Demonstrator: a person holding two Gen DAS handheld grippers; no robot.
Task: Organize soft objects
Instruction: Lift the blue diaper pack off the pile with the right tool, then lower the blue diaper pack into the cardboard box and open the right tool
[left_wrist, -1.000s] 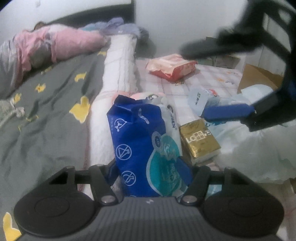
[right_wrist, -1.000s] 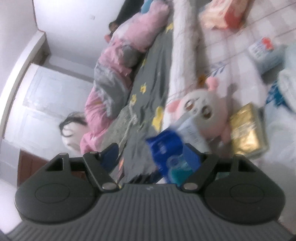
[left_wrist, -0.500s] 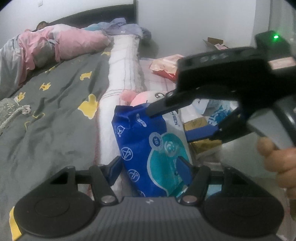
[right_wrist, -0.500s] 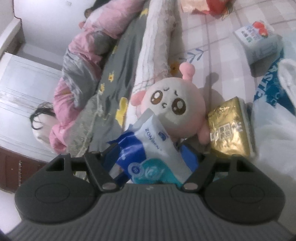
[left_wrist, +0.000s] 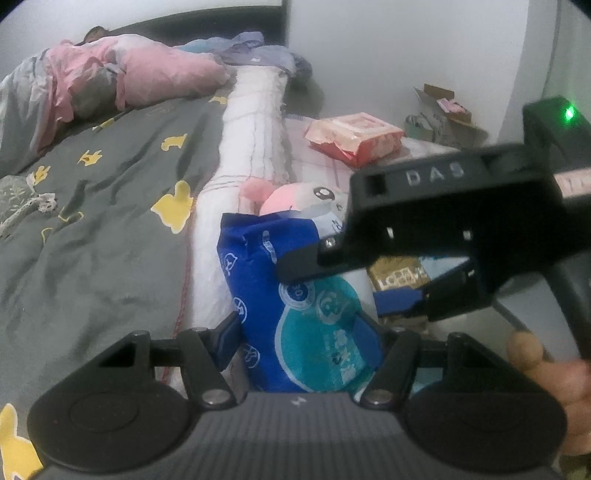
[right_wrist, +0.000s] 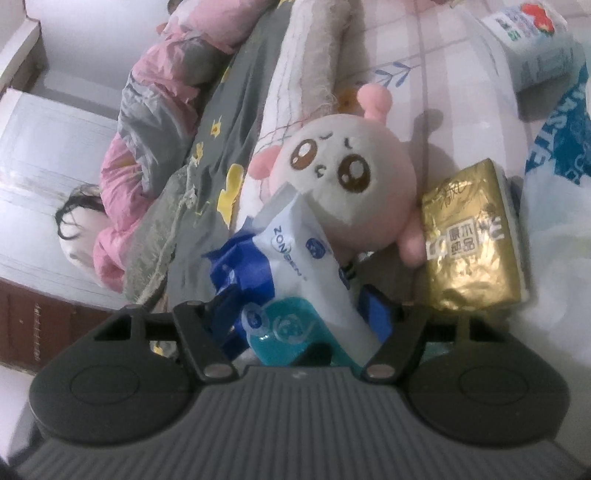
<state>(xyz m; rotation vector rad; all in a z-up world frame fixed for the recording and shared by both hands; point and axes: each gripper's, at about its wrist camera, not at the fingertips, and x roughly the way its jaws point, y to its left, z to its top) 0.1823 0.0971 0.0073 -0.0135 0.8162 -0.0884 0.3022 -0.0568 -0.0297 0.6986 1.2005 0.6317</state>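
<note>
Left tool (left_wrist: 301, 332) is clenching the blue wipes pack (left_wrist: 291, 302) at its lower end, holding it upright, long axis running toward twelve o'clock. Right tool (right_wrist: 299, 314) is reaching in from three o'clock, its jaws closing around the pack's upper part, pads seemingly not yet pressing. Pink plush (right_wrist: 347, 184) is lying just beyond the pack, gold packet (right_wrist: 469, 240) at its two o'clock. All resting on a bed (left_wrist: 110, 229); white wall behind.

- Dim, flat indoor light; colours look washed and slightly grainy.
- The plush toy (right_wrist: 343, 177) casts a soft shadow on the sheet to its right.
- Glare on the gold packet (right_wrist: 469, 240) beside the toy.
- Fisheye bending and dark corners; the far bedding is soft.
</note>
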